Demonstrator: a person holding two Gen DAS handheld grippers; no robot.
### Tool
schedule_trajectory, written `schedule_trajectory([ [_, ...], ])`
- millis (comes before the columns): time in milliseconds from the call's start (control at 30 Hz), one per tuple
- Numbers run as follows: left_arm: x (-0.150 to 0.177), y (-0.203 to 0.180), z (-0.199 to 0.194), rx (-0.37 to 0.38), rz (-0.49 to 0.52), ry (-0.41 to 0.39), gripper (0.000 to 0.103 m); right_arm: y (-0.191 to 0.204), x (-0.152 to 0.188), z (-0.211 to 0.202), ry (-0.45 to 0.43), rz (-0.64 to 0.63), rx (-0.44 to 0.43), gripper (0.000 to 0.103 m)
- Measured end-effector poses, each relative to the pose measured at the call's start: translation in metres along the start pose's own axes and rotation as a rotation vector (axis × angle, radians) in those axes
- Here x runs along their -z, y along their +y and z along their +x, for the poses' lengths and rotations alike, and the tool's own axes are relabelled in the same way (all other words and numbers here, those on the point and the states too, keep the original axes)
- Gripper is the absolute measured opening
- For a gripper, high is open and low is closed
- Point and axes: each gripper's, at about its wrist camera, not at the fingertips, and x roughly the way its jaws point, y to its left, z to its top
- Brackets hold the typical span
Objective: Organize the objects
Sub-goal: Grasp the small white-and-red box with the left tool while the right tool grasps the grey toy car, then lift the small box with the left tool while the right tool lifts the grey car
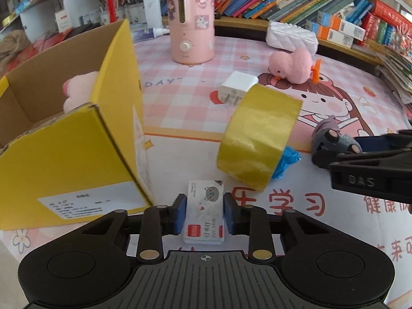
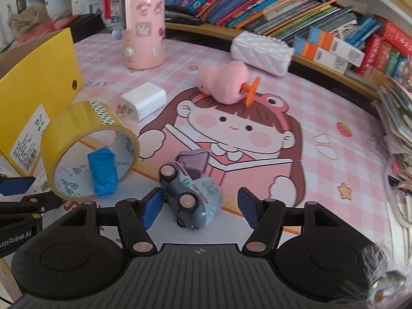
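Staples, a small white box (image 1: 204,212) printed with a grey cat and a red label, lie flat on the desk (image 1: 180,118) between the blue pads of the left claw (image 1: 204,213). Both pads sit right against the box's long sides, so the claw looks narrowly closed on it, though how firmly it presses cannot be told.

Just left of the box stands an open yellow carton (image 1: 72,154), with a pink plush (image 1: 77,92) lying inside. To its upper right a roll of yellow tape (image 1: 257,134) rests tilted, propped over a crumpled blue wrapper (image 2: 103,172) that shows through the roll's core in the right wrist view.

A toy car (image 2: 191,195), grey-blue with a purple top, lies tipped on its side with its wheels showing. The right claw (image 2: 202,206) stands about half open around it: the left pad (image 2: 152,206) is touching or nearly touching the car, while the right pad is clearly apart from it.

Farther back on the pink checked desk cover are a white charger block (image 2: 144,100), a pink fluffy toy with an orange clip (image 2: 226,82), a pink humidifier (image 1: 190,20) and a white quilted pouch (image 2: 262,51). Rows of books (image 2: 257,2) fill the shelf behind.
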Motion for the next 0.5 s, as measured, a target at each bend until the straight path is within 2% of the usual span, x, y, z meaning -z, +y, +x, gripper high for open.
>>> schedule_trajectory([
  [33,0.0,0.0,0.0,0.002,-0.001,0.001,0.028,0.001,-0.001,0.002,0.005,-0.005,-0.013,0.05],
  [200,-0.003,0.004,-0.006,0.042,-0.021,0.001,0.027,0.002,-0.002,0.0,-0.014,-0.003,-0.013,0.049],
  [233,-0.004,0.003,-0.01,0.05,-0.009,-0.013,0.027,0.001,-0.002,-0.003,-0.023,0.007,-0.008,0.043],
  [500,-0.004,0.006,-0.033,0.105,-0.023,-0.069,0.027,-0.012,0.002,-0.04,-0.085,0.123,0.041,0.042],
])
